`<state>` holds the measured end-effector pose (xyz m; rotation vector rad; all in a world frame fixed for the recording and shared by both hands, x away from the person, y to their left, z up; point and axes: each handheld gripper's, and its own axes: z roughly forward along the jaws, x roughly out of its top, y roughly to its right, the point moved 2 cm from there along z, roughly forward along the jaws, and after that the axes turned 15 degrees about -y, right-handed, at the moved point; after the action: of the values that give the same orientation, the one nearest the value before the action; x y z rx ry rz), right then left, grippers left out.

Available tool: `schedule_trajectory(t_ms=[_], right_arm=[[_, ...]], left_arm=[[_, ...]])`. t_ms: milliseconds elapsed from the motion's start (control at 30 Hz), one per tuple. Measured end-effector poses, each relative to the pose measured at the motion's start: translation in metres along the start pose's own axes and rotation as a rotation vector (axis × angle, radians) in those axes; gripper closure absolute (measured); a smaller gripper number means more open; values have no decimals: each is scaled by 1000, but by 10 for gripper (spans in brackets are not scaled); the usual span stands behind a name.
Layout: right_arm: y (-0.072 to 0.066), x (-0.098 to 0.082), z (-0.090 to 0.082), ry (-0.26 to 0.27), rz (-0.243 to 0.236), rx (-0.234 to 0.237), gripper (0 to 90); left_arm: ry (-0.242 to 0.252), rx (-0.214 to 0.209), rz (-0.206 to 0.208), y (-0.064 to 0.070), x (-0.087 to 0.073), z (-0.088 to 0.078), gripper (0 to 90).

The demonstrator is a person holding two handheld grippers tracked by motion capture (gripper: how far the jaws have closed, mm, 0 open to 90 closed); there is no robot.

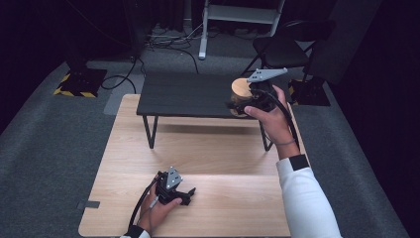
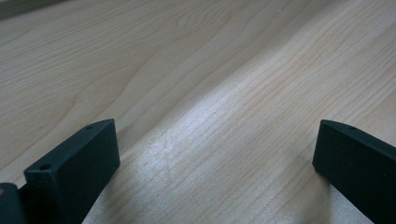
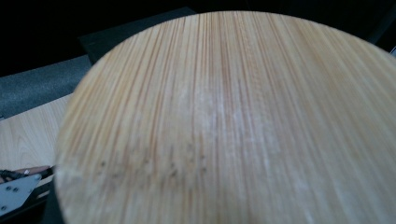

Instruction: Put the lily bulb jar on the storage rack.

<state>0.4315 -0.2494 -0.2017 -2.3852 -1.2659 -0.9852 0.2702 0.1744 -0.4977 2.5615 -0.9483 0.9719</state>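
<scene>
Two tongs are in use: the right tongs (image 1: pixel 237 105) are clamped on a round bamboo disc (image 3: pixel 224 121), held in the air above the small black table's (image 1: pixel 188 94) right end. Left tongs (image 1: pixel 185 194) rest wide open, gripping nothing, near the bench's (image 1: pixel 208 153) front edge.

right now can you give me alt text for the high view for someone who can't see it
A person's right gripper holds a round wooden disc up over the right end of a low black bench that stands on a pale wooden table. The left gripper rests on the table's near edge, jaws apart and empty. Dark carpet, cables and a folding chair lie beyond.
</scene>
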Motion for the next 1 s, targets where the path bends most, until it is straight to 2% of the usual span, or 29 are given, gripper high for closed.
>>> schedule_trajectory(t_ms=[67,267,367,400,433,467,567,800,1000], right_arm=[[4,7,5,-1,15,5,252],[6,23,22,-12,20,-22,252],[9,23,29,4,26,-23,252],[13,23,36,12,52,-9,252],[13,23,36,12,52,-9,252],[13,25,42,2,56,-28,252],[15,26,51,-7,66,-33,251],[17,26,65,-28,84,-33,252],[19,20,73,-20,104,-31,251]], left_arm=[[0,0,0,0,0,0,5],[0,1,0,0,0,0,5],[0,0,0,0,0,0,5],[0,1,0,0,0,0,5],[0,1,0,0,0,0,5],[0,1,0,0,0,0,5],[0,1,0,0,0,0,5],[0,1,0,0,0,0,5],[0,1,-1,0,1,0,5]])
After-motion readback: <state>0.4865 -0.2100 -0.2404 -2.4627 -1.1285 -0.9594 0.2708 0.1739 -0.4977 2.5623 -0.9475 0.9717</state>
